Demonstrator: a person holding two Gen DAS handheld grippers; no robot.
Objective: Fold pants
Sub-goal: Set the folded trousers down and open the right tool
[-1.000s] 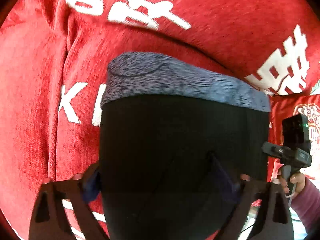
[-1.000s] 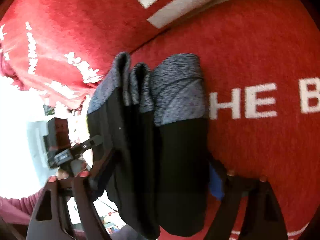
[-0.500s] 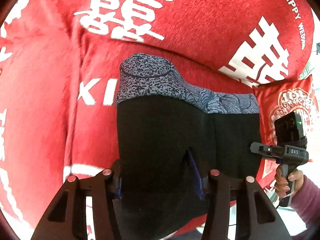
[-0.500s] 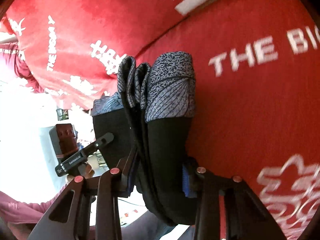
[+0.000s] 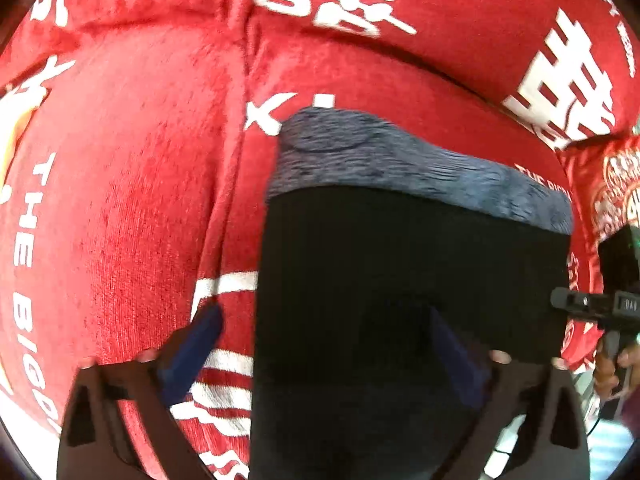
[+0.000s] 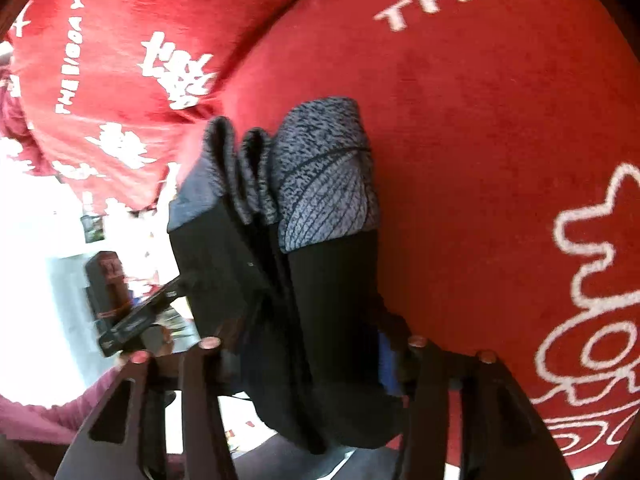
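The folded black pants (image 5: 400,280) with a grey-blue patterned waistband (image 5: 400,164) lie on a red sofa seat. My left gripper (image 5: 328,332) is open, its fingers spread; the left finger (image 5: 192,344) stands clear of the cloth on the red seat and the right finger (image 5: 452,344) lies over the pants. In the right wrist view the pants (image 6: 320,300) show as a stack of folds seen edge-on. My right gripper (image 6: 312,344) is shut on the folded stack near its lower end.
The red sofa cover (image 5: 120,200) with white lettering fills both views, with back cushions (image 5: 440,8) behind. A small red pillow (image 5: 612,184) sits at the right. The other gripper shows in each view (image 5: 616,292) (image 6: 120,304).
My left gripper has opened wide and let go of the pants. The pants have settled lower onto the seat. My right gripper keeps its hold.
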